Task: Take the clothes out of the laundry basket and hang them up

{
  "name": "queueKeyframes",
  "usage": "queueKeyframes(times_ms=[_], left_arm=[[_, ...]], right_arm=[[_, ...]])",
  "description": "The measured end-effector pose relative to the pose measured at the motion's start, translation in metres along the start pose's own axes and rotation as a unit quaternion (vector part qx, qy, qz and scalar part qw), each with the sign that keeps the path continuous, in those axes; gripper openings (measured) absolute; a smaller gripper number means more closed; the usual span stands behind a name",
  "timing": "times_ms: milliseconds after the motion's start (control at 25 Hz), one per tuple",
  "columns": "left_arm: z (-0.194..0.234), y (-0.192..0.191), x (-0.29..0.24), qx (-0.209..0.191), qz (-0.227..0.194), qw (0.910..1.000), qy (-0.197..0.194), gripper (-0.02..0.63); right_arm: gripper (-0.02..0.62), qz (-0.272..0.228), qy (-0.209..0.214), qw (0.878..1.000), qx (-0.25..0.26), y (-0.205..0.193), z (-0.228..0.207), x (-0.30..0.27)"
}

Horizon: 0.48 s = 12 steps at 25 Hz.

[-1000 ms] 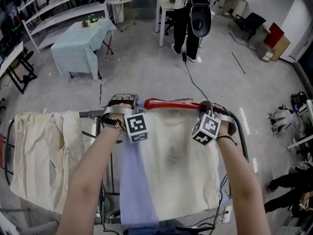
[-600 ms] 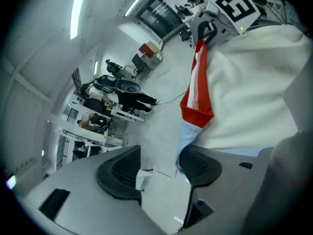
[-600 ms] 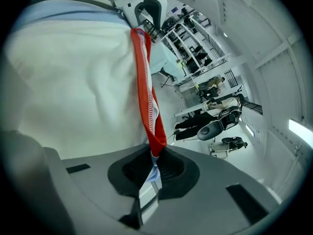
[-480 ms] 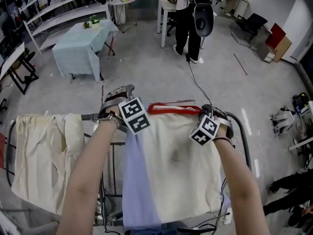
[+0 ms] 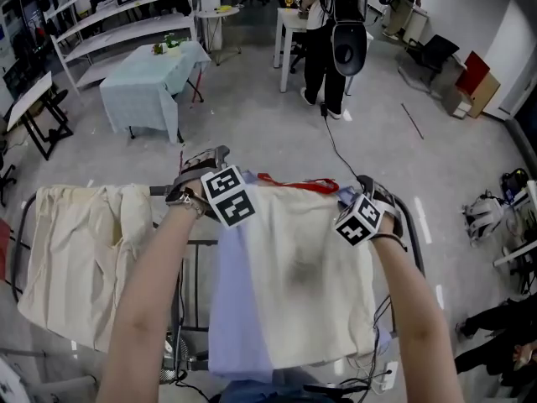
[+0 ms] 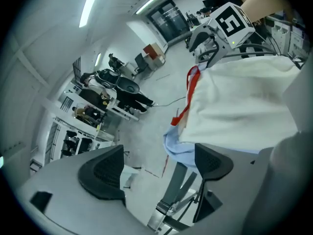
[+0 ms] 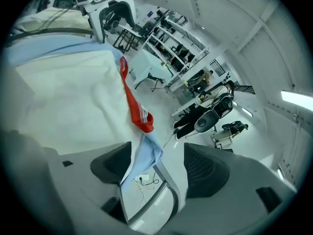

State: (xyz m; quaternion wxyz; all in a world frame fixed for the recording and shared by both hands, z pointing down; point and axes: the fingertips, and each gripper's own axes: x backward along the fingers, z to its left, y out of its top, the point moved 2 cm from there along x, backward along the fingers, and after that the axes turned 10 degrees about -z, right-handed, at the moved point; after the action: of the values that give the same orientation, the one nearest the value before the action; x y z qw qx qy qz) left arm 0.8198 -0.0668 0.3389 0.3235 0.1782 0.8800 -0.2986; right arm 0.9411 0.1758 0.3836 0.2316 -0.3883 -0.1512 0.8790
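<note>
Head view, looking down on a grey floor [image 5: 252, 133]. At 10 o'clock stands a worktop [image 5: 143, 86] draped in pale blue cloth, with a small green object [image 5: 170, 44] on top. Behind it, at 11 o'clock, runs white shelving [image 5: 117, 11]. At 12 o'clock a person [image 5: 323, 65] in dark trousers stands beside a white table [image 5: 289, 19]. A black cable [image 5: 336, 145] trails across the floor from near their feet. A red box [image 5: 472, 64] sits at 2 o'clock, a pale bag [image 5: 481, 208] at 3 o'clock.

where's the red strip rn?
Head view, centre: the red strip runs along the far top edge of the cream cloth draped over the rack, between the left gripper and right gripper.
</note>
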Motion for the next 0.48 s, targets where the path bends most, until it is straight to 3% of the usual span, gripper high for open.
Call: queueKeyframes(times_ms=[480], left_arm=[[-0.04, 0.035, 0.087, 0.05, -0.042, 0.9949, 0.078, 0.445]], right_arm=[[0.328, -0.088, -0.036, 0.995, -0.012, 0.02, 0.007, 0.106]])
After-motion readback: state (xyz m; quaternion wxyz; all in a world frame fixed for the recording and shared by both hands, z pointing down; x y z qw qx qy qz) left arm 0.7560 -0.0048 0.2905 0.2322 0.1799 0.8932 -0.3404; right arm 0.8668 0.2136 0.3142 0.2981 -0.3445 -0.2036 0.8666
